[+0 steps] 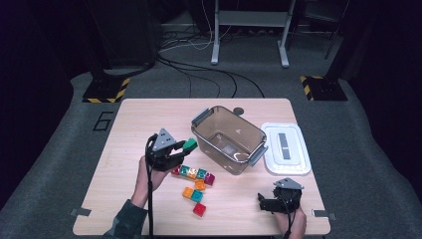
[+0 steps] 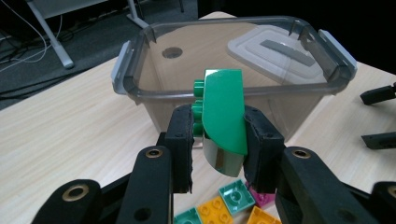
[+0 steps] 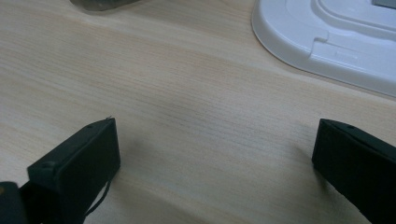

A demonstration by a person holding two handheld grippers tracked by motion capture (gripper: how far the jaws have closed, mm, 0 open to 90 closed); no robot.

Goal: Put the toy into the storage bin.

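A green block (image 2: 224,116) with a curved top is held tight between the two black jaws of the left gripper (image 2: 219,140). Its round studs are turned to one side, against one jaw. In the high view the green block (image 1: 189,145) is seen lifted above the worktop (image 1: 124,129), just beside the near left wall of a clear plastic box (image 1: 229,139). In the left gripper view the clear plastic box (image 2: 233,74) is seen right behind the block, open on top, with grey clips at its ends. Under the left gripper (image 1: 185,146) a bunch of small blocks (image 1: 196,181) is laid on the wood: red, teal, yellow, orange and pink ones, set close together. Some of these small blocks (image 2: 233,205) are also seen below the jaws in the left gripper view. To the right of the box a white lid (image 1: 286,148) with a grey strip on it is laid flat on the worktop. The right gripper (image 1: 263,201) is kept low at the near right part of the worktop, well apart from the blocks. In the right gripper view the right gripper (image 3: 215,172) is seen with its jaws spread wide and nothing held between them, and a corner of the white lid (image 3: 327,42) is seen ahead. A person's hand (image 1: 149,174) is wrapped around the left gripper's handle.
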